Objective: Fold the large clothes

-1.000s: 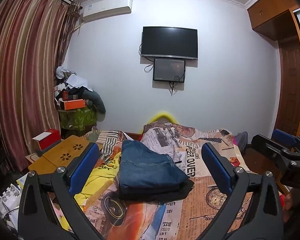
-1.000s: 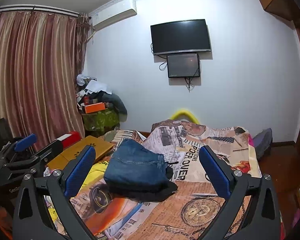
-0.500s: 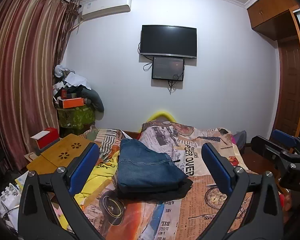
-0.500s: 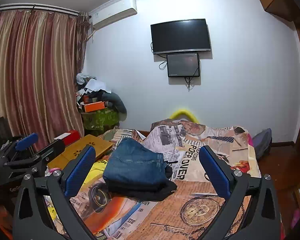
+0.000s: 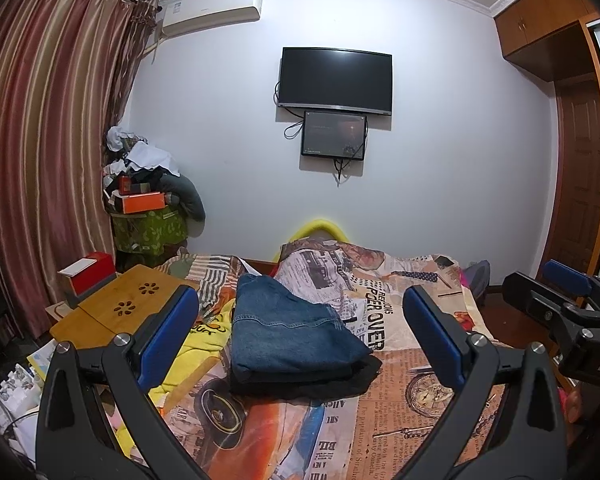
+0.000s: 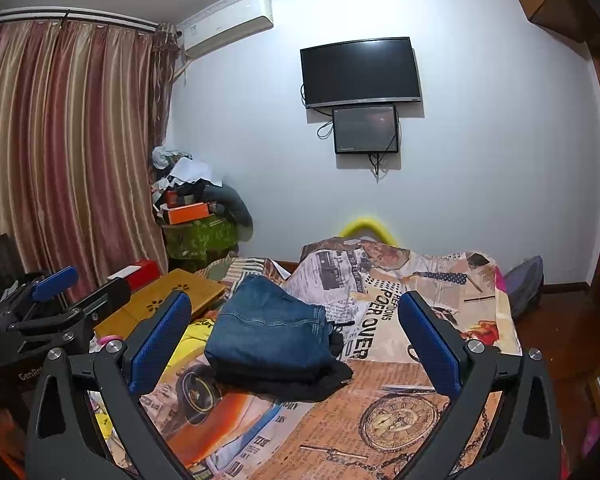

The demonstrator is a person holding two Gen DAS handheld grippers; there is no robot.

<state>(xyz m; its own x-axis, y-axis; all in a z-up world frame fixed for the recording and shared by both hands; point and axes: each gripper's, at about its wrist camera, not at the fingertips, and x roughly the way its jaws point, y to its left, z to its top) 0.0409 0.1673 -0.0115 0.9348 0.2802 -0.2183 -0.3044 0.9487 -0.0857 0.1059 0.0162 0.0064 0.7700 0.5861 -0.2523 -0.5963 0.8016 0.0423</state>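
Folded blue jeans [image 5: 288, 332] lie on top of a folded black garment [image 5: 312, 384] in the middle of the bed [image 5: 412, 432]. My left gripper [image 5: 300, 320] is held open above the near part of the bed, short of the pile, with nothing between its blue pads. In the right wrist view the same jeans [image 6: 268, 332] and black garment [image 6: 300, 384] sit ahead, and my right gripper [image 6: 296, 316] is open too, holding nothing. Each gripper shows at the edge of the other's view: the right gripper [image 5: 572, 312] and the left gripper [image 6: 52, 308].
A newspaper-print sheet covers the bed. A yellow cloth [image 5: 196, 344] lies left of the pile. A wooden lap table [image 5: 116, 308] with a red box [image 5: 88, 268] stands at the left. Beyond are a cluttered corner stack [image 5: 148, 208], curtains, a wall TV [image 5: 336, 80] and a wooden wardrobe [image 5: 580, 120].
Both views have shifted slightly, with the pile sitting a little lower and to the left. Both grippers stay open and the clothes have not moved.
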